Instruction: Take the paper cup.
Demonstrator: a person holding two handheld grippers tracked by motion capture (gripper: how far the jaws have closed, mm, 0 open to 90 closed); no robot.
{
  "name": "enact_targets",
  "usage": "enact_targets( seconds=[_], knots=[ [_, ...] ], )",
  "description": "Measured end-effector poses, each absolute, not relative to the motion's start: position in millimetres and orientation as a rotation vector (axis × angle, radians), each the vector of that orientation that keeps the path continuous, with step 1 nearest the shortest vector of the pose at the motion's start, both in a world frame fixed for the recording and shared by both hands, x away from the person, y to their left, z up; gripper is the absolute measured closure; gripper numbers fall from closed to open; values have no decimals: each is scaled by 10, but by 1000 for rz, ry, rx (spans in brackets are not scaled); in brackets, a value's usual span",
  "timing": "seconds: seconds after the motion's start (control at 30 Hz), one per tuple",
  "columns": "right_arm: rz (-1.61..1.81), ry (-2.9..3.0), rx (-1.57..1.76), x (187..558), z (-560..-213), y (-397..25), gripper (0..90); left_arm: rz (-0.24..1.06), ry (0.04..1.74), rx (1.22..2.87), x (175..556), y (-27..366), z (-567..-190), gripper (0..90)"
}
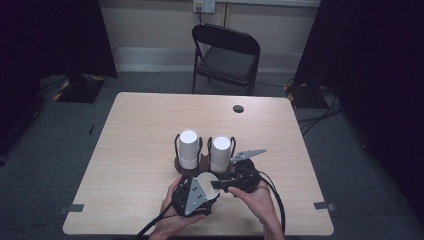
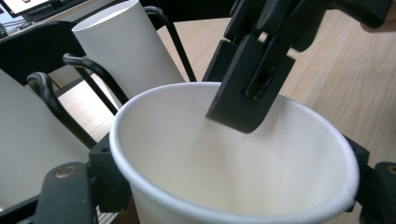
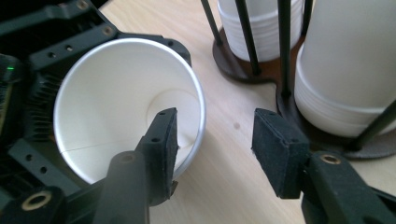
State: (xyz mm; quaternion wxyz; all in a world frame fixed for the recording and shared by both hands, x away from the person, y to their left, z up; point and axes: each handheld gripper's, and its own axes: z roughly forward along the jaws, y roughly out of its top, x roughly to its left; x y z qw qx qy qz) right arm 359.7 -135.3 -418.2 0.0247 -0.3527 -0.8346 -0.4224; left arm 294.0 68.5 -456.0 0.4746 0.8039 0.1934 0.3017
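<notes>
The left gripper has its fingers closed around a white paper cup, gripping it near the surface's near edge, mouth tipped toward the right gripper. In the right gripper view, the right gripper's fingers stand apart, one inside the cup's rim and the other outside over bare wood. Just beyond, a dark wire holder carries two stacks of white paper cups, upside down. A black folding chair stands behind the surface.
</notes>
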Motion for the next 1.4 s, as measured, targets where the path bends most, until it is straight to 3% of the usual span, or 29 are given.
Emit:
enact_targets(
  seconds=[0.77, 1.4],
  knots=[
    [-1720, -2574, -1064, 3418, -4215, -1475, 416, 654, 604, 1864, 3019, 920, -4531, 228],
    [-2022, -2426, -1310, 3286, -4443, -1789, 304, 635, 731, 1771, 3140, 1299, -4479, 228]
  ],
)
